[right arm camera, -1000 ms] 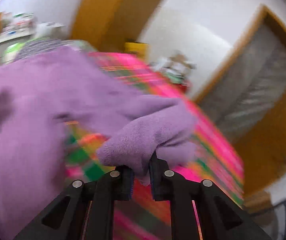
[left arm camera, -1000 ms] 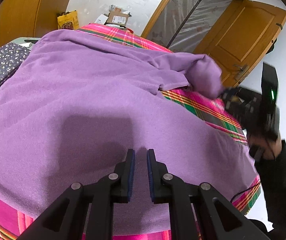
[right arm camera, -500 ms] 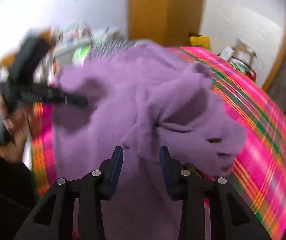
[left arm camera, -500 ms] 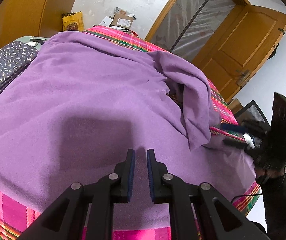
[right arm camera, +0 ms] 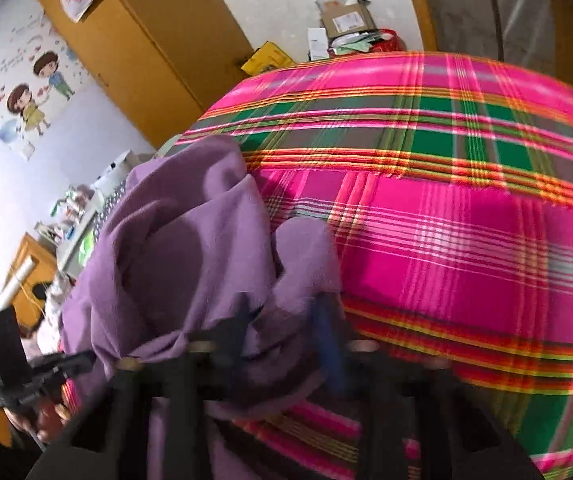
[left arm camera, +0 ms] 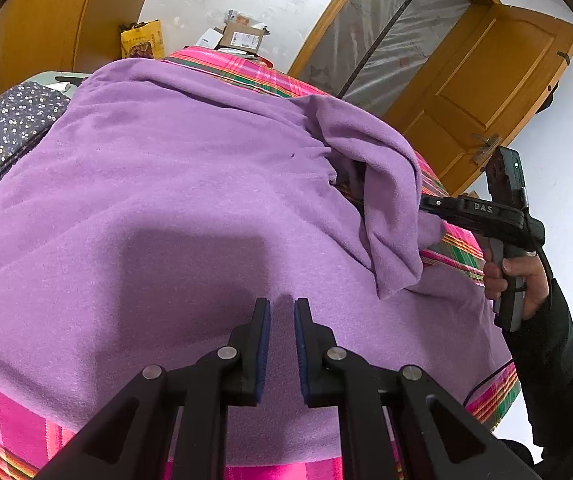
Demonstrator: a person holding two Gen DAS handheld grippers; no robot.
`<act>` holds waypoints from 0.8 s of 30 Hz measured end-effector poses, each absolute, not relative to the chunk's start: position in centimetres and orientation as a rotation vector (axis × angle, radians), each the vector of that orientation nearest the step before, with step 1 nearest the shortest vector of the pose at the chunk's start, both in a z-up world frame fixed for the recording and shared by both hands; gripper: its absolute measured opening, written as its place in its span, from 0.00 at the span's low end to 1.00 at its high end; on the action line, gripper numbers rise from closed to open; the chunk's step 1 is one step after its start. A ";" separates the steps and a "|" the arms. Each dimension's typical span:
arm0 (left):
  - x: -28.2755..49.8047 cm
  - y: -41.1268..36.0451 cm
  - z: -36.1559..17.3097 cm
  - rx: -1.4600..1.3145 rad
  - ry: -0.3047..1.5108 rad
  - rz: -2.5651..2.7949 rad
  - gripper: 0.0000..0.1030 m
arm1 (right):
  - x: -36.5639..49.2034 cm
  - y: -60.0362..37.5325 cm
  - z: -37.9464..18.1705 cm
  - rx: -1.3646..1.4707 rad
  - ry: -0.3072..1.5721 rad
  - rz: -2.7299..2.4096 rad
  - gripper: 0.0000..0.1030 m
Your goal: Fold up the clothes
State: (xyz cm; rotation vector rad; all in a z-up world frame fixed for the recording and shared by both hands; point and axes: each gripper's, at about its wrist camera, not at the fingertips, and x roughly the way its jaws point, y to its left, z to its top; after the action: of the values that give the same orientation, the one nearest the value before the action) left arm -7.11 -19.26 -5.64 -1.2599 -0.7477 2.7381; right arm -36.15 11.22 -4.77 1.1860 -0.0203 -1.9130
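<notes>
1. We see even, soft daylight in both fisheye views, with dark, curved corners.
2. A blocky shadow falls on the purple garment (left arm camera: 158, 208).
3. The right wrist view is motion-blurred; its right gripper (right arm camera: 282, 344) looks smeared, perhaps half draped.

Pink plaid bedspread (right arm camera: 466, 240), wooden door (left arm camera: 482, 92) (ajar), cardboard box (left arm camera: 242, 36), yellow packet (left arm camera: 142, 40)

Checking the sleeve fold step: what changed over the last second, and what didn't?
The right tongs carried the purple sweater's sleeve inward, let go so it dropped onto the body, then came back to its edge and have just been closing with purple cloth between the fingers. The left tongs stayed put, narrowly parted over the sweater. The plaid bedspread is unchanged.
</notes>
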 end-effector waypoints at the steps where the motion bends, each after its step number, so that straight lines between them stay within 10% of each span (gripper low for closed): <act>1: -7.2 -19.2 -5.6 -1.259 -0.750 2.740 0.11 | -36.1 11.8 -4.4 1.167 -0.047 -1.932 0.09; 15: -8.7 -17.8 -5.8 -1.274 -0.703 2.699 0.11 | -34.9 32.6 3.1 1.005 -0.453 -2.559 0.11; 24: -8.5 -16.8 -4.8 -1.268 -0.650 2.710 0.11 | -33.0 33.5 0.8 1.077 -0.293 -2.599 0.29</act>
State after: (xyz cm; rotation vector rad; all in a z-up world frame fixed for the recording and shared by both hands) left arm -8.52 -16.83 -4.75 -1.2685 -0.6497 2.7100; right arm -33.02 33.52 0.80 1.0772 -0.2925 -2.5992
